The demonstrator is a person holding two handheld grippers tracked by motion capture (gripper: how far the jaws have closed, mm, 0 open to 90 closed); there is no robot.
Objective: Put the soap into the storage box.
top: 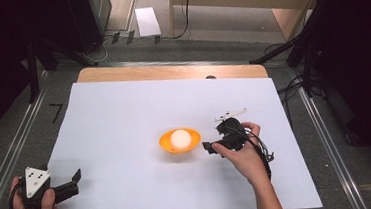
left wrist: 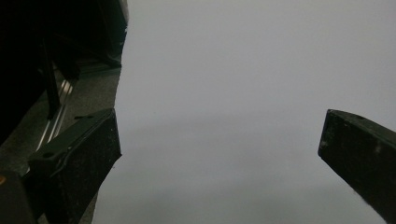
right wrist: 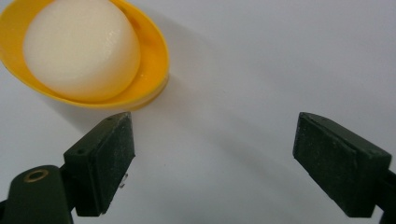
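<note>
Two tongs are in my hands, and I am going across the bench from left to right. My left tongs are sitting at the near left corner of the white sheet, jaws standing wide apart with nothing but bare sheet between them; the bowl lies well off to their right and farther away.

The orange bowl is sitting upright near the middle of the bench, and the white ball is resting inside it, filling most of the hollow. The bowl is round, so no long axis is dictating how I come at it.

My right tongs are hovering just beside the bowl's right rim, pointing leftward at it, not touching. In the right gripper view the jaws are standing wide open and holding nothing, and the bowl with the ball is lying ahead and off toward the left jaw rather than centred in the gap.

I am judging my right hand to be far the nearer one; the coming move, as I see it, is turning on swinging those tongs a little toward that side so the rim or the ball falls between the jaws.
</note>
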